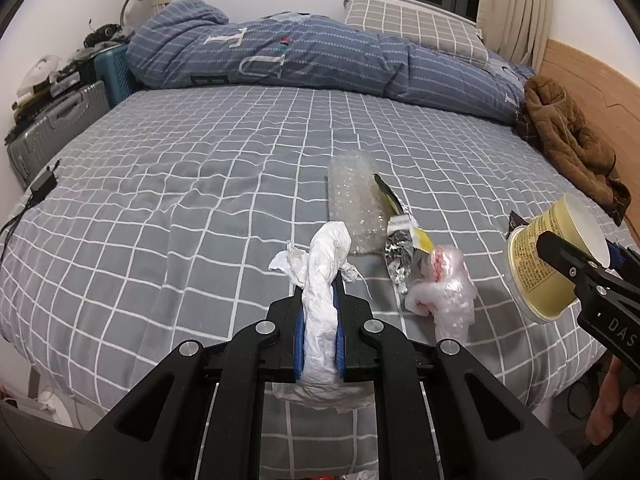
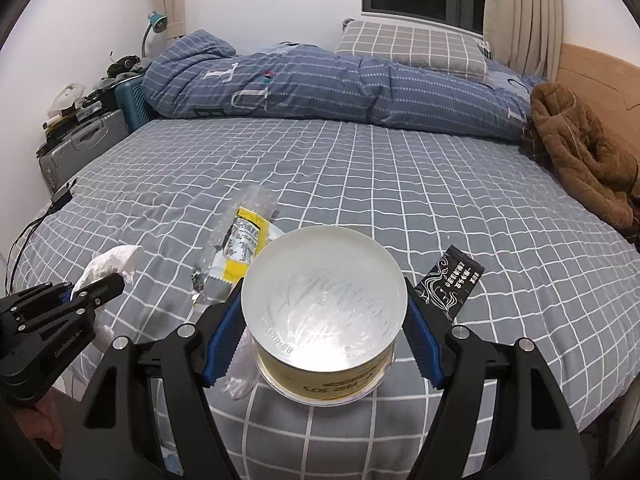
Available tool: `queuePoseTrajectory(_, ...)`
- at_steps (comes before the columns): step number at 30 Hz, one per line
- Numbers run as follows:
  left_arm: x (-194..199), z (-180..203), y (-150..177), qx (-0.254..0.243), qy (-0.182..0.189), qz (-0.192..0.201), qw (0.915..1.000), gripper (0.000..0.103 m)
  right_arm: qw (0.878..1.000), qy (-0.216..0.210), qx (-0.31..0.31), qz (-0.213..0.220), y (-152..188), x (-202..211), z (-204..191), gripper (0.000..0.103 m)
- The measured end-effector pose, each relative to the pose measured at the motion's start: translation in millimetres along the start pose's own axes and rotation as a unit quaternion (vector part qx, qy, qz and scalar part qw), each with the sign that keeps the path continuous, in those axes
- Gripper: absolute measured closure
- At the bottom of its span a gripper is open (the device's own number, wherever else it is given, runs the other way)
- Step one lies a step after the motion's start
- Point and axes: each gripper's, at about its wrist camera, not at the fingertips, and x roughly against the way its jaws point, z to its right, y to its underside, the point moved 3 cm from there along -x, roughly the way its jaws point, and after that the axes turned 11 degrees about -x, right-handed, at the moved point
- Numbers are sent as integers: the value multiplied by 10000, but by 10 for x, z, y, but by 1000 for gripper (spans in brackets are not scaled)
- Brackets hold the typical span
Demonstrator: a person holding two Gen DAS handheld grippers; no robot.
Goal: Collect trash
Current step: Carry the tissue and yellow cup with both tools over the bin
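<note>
Left wrist: left gripper pinches crumpled white tissue; right gripper clamps round yellow, seemingly plastic tub.

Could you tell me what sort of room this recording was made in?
Most likely a bedroom at home: a wide bed with a grey checked sheet, a rolled blue duvet and pillow at its far side, and a wooden headboard. Suitcases stand beside it.

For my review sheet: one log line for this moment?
left gripper: shut on crumpled tissue | right gripper: shut on yellow tub | wrappers on bed
</note>
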Motion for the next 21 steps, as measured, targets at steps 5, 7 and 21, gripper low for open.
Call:
queuePoseTrajectory(5, 74, 34, 57, -19, 30, -5, 10000, 92, 10000, -2, 17, -6, 83, 101, 1, 34)
queuePoseTrajectory(7, 90, 43, 75, -23, 50, -10, 10000, 92, 10000, -2, 24, -7, 119, 138, -1, 34)
queuePoseTrajectory(21, 347, 141, 385, 12, 160, -76, 9998, 92, 10000, -68, -37, -39, 356, 413, -36, 34)
